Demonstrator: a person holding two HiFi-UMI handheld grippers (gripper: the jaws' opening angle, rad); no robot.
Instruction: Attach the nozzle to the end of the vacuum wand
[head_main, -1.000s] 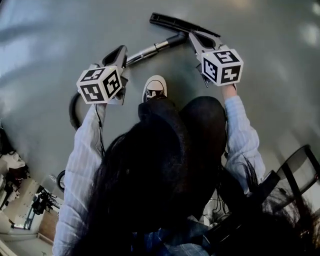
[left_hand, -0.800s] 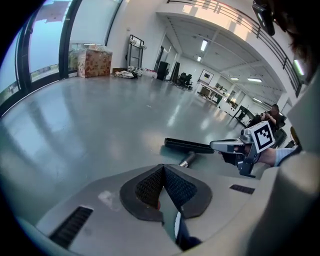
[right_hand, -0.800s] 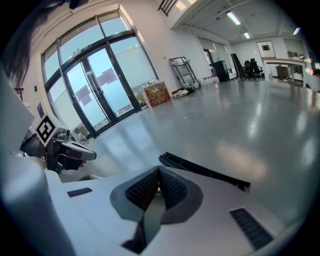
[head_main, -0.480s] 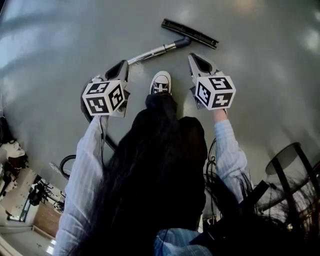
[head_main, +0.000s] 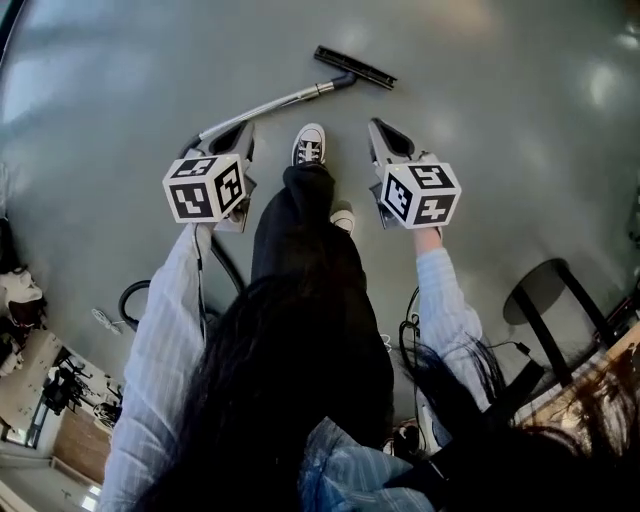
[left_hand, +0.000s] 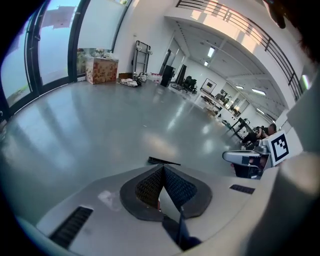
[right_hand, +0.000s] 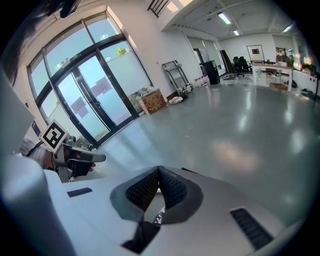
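The grey, glossy floor (head_main: 520, 120) fills the scene, and the task's things lie on it ahead of the standing person's shoe (head_main: 310, 145). The vacuum wand (head_main: 275, 102) runs diagonally, with a dark hose (head_main: 228, 268) trailing back from its near end. The flat black nozzle (head_main: 355, 67) sits at its far end, apparently seated on the tube. The wand looks like a stiff, smooth metal tube, likely slippery and prone to swinging if held far from the joint, so a grip close to the nozzle's neck seems best. The nozzle itself looks like light, rigid plastic. The left hand-held gripper (head_main: 243, 128) and right hand-held gripper (head_main: 377, 127) hang above the floor, each with jaws pressed together on nothing.
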